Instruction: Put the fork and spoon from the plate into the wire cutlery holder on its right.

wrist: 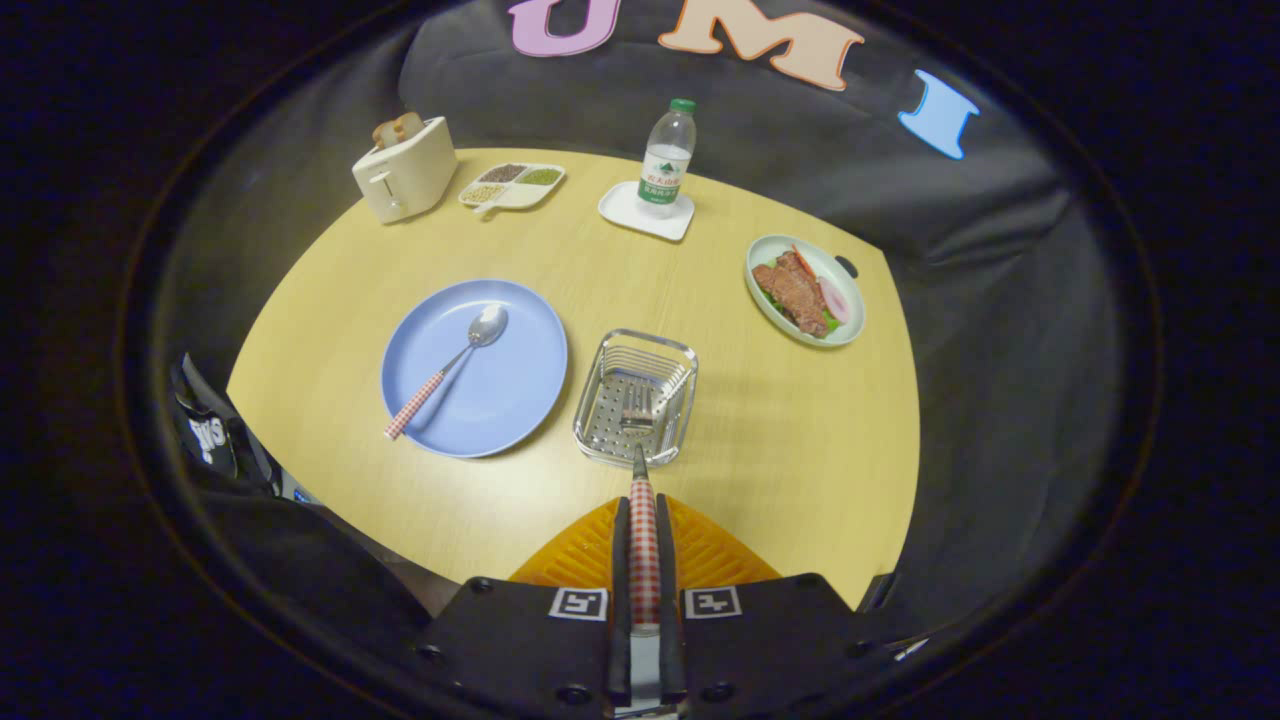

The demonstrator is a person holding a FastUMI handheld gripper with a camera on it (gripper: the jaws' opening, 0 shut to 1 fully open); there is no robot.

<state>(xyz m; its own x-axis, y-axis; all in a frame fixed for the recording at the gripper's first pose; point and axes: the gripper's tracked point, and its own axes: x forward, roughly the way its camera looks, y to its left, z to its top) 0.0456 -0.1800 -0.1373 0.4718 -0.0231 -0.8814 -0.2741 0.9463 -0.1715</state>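
- Closest to the camera, the hand-held gripper point(641, 520) has its two fingers drawn almost together, both pressing on the checked, red-and-white handle of the fork point(641, 470).
- Beyond the fingertips the fork's handle narrows to a bare metal neck, and its shiny tines hang over the wire cutlery holder point(636, 397); whether they touch its floor cannot be told.
- That holder is a squarish, bright metal basket with rounded corners, thin wire walls and a perforated base, standing just ahead of the fingers on the pale, wood-grained tabletop point(800, 440).
- Left of the holder lies a round, smooth blue plate point(510, 400) with a shallow rim.
- On the plate rests the spoon point(450, 368), its polished bowl towards the far side and its checked handle running back over the near rim.
- An orange ribbed piece point(700, 555) fans out under the fingers.
- The gripper points straight forward and downward over the near edge of the tabletop, level, with the fork in line with its fingers.
- Farther off to the right sits an oval pale dish of food point(850, 335).
- At the far side stand a clear plastic bottle point(667, 160) with a green cap on a white square coaster point(625, 212), a divided tray of grains point(525, 195), and a cream toaster point(405, 170) holding bread.
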